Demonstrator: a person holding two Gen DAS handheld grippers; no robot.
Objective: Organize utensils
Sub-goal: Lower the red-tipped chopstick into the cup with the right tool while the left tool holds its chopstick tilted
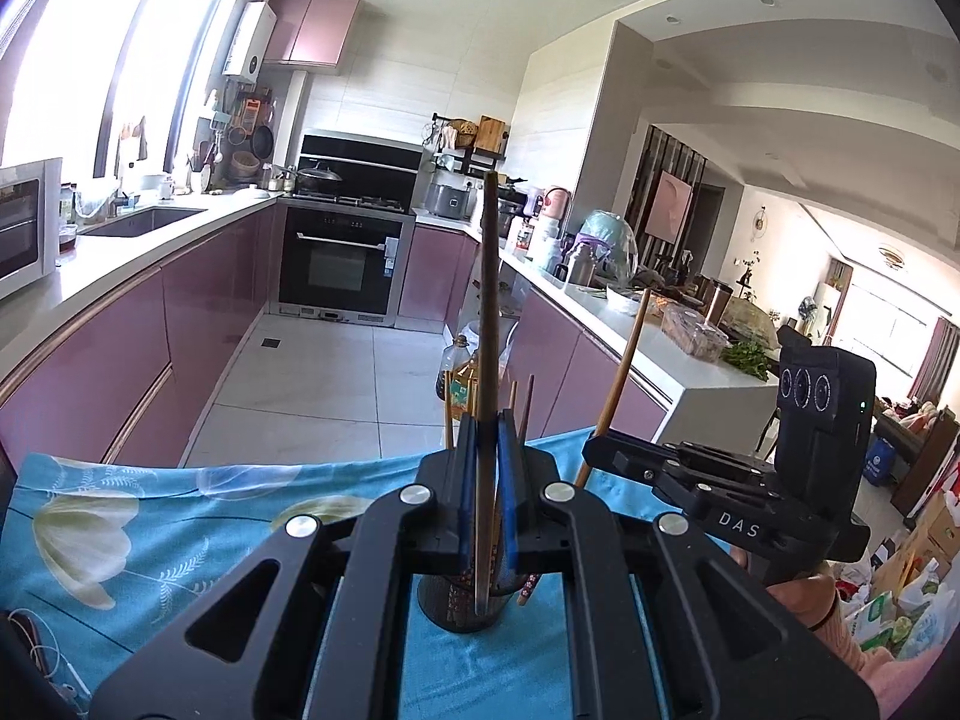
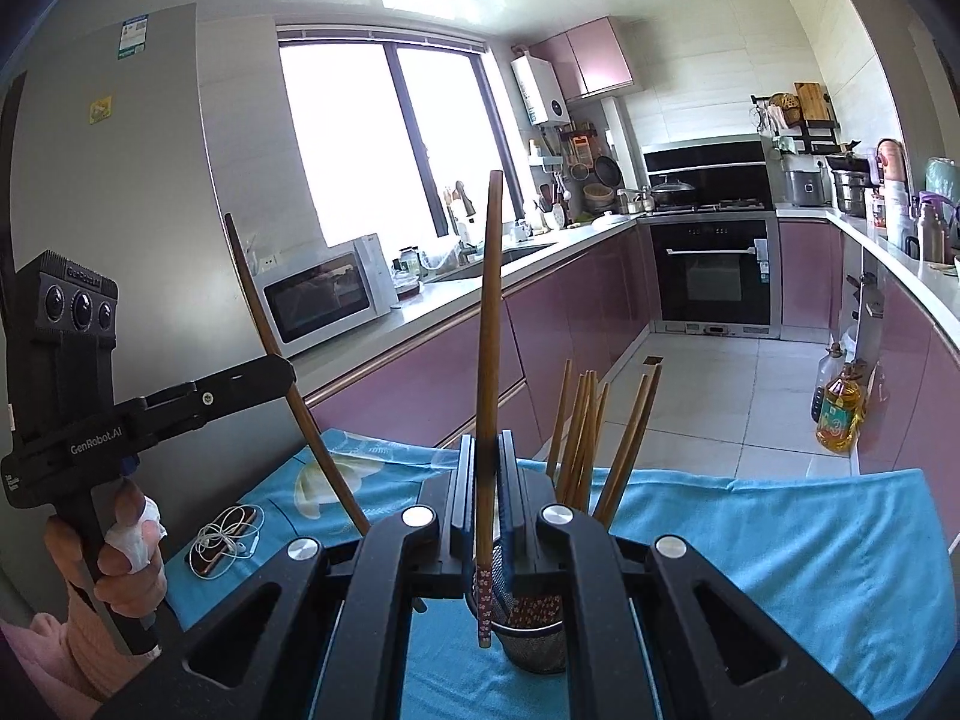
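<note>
Nearest to me, my left gripper (image 1: pixel 486 468) has its jaws pressed together on one dark chopstick (image 1: pixel 489 300), which stands nearly upright, its lower end hanging over the mouth of the mesh holder (image 1: pixel 462 612) below. My right gripper (image 2: pixel 486 480) is likewise clamped tight on a lighter chopstick (image 2: pixel 487 330), also close to upright; its flower-patterned tip (image 2: pixel 483 612) hangs just in front of the holder's rim (image 2: pixel 534 639), outside it as far as I can tell. So I have one stick in each hand, both lifted clear of the blue floral cloth (image 2: pixel 780 570) and neither yet set down. Just past my fingers the holder already carries a bundle of chopsticks (image 2: pixel 585 438) leaning to one side, so I judge most of the sorting is finished. What is left, as far as I can see, is lowering these two into the holder with the rest; I see no other loose sticks on the cloth, though my own grippers hide much of it. A phone with a coiled earphone cable (image 2: pixel 225 540) lies at the cloth's edge, no part of the job. Farther off are the pink cabinets (image 1: pixel 90 360), the oven (image 1: pixel 342 258) and the window (image 2: pixel 384 132).
</note>
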